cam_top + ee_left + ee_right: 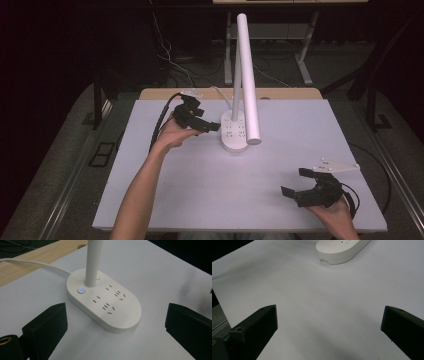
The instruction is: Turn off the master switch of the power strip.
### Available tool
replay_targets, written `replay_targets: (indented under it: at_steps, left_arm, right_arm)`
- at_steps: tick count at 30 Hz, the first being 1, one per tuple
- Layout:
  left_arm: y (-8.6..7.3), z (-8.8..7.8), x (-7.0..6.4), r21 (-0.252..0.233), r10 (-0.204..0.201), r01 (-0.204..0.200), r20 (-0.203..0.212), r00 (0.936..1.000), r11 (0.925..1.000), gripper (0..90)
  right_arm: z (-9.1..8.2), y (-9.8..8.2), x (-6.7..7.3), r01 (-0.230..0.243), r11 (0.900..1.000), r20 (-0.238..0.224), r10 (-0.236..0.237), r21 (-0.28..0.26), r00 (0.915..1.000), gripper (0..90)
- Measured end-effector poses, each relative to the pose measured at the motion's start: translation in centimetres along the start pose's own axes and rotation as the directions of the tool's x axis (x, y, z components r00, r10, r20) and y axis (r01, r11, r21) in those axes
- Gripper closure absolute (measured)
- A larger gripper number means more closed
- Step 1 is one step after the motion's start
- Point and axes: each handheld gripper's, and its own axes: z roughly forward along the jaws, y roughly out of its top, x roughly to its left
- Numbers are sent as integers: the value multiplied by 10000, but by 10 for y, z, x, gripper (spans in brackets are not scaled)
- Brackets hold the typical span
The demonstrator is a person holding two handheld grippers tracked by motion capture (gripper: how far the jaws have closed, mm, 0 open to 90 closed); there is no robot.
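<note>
- Near frame centre, the lamp's socket base (234, 131) sits on the desk (200, 200); rigid, probably bottom-heavy; grip its stem (92, 265).
- Left hand-held gripper (202, 123) beside it, released; right hand-held gripper (300, 182) lower right, released.

My black left gripper (212, 126) and black right gripper (296, 183) frame a white desk lamp (247, 75), its white socket base (105, 300) showing a blue-lit button (81, 290), on a pale lavender-white table (200, 185).
</note>
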Motion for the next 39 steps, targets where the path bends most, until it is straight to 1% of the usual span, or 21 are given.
replay_targets:
  at_steps: [8,10,12,14,20,22,23,25,26,27,29,31,36,37,38,39]
  left_arm:
    - [2,13,11,55,-171,172,-157,9997,9998,49]
    - [3,15,14,0,-311,311,-180,9994,9995,53]
    - [5,16,17,36,-325,325,-212,9992,9995,61]
    - [6,19,18,-51,-465,464,-269,9986,9989,69]
    - [12,24,24,-142,-522,518,-303,9982,9986,94]
    - [13,27,25,-165,-624,618,-350,9974,9979,108]
    - [13,28,25,-183,-806,799,-381,9960,9966,109]
    - [13,31,28,-99,-815,811,-474,9955,9967,109]
    - [13,33,28,-301,-1051,1037,-485,9933,9941,109]
    - [13,34,29,-363,-1125,1108,-506,9924,9932,114]
    - [12,37,32,-434,-1187,1164,-554,9914,9923,141]
    - [11,39,35,-313,-1154,1138,-556,9918,9930,153]
    - [8,48,40,-582,-1618,1586,-559,9852,9856,190]
    - [8,50,39,-747,-1867,1825,-527,9810,9804,190]
    - [7,50,40,-643,-1831,1796,-532,9817,9816,190]
    - [7,51,41,-658,-1877,1842,-511,9809,9807,191]
  right_arm:
    - [0,0,-1,10,10000,18,-10,-5,10000,0]
    - [-1,0,-1,13,10000,37,-13,-41,10000,0]
    - [-1,0,-2,23,10000,55,-22,-54,10000,0]
    - [-2,0,-2,7,10000,67,-7,-56,10000,0]
    - [-2,0,-2,-27,10000,72,28,-61,10000,0]
    - [-2,0,-2,-66,10000,60,67,-51,10000,0]
    - [-3,0,-2,-64,10000,73,64,-53,10000,0]
    - [-3,0,-2,-28,10000,76,28,-73,10000,0]
    - [-3,0,-2,-28,10000,72,28,-79,10000,0]
    - [-3,0,-2,-51,9999,70,52,-88,10000,0]
    - [-3,0,-2,-75,9999,73,76,-94,9999,0]
    - [-4,0,-3,-135,9999,79,136,-69,9999,0]
    - [-4,-1,-4,-129,9998,102,130,-127,9999,0]
    - [-4,-1,-4,-128,9998,107,129,-125,9999,0]
    - [-4,-1,-5,-136,9998,99,137,-116,9999,0]
    - [-4,-1,-5,-127,9999,102,128,-109,9999,0]
